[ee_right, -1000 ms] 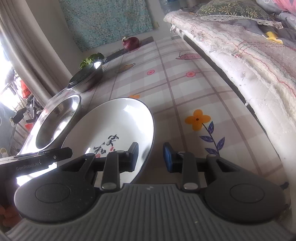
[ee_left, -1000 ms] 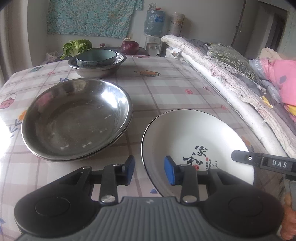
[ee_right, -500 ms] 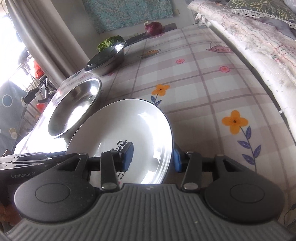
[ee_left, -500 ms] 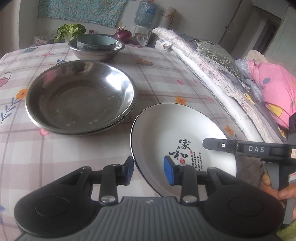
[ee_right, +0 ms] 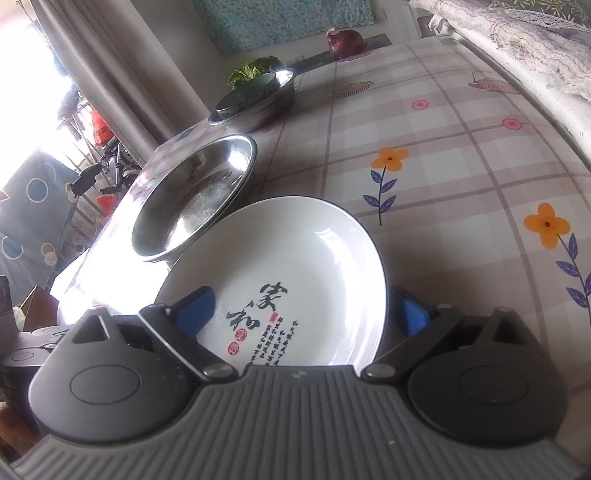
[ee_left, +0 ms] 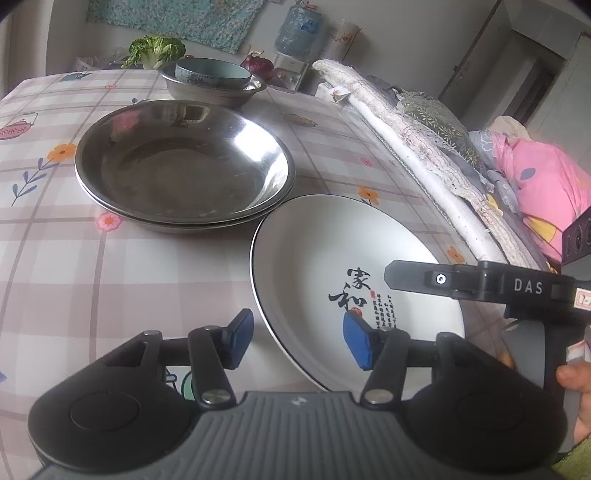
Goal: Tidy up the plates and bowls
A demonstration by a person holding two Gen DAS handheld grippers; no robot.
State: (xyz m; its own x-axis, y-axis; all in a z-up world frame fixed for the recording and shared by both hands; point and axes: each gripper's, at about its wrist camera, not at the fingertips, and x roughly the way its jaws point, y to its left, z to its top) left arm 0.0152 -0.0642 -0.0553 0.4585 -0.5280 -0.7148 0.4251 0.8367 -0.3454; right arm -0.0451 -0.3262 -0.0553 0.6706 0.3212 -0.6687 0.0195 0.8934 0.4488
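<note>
While the white plate is lying on the surface just beside the stacked steel plates, both hand-held grippers are straddling its near rim. The right hand-held gripper is sitting wide open and nearer, one pad over the dish and one outside, gripping nothing. The left hand-held gripper is likewise gaping and empty.

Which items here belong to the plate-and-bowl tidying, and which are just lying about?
Job: white plate, steel plates, blue bowl in steel bowl.
Lying about: red onion, greens, water jug, bedding.
</note>
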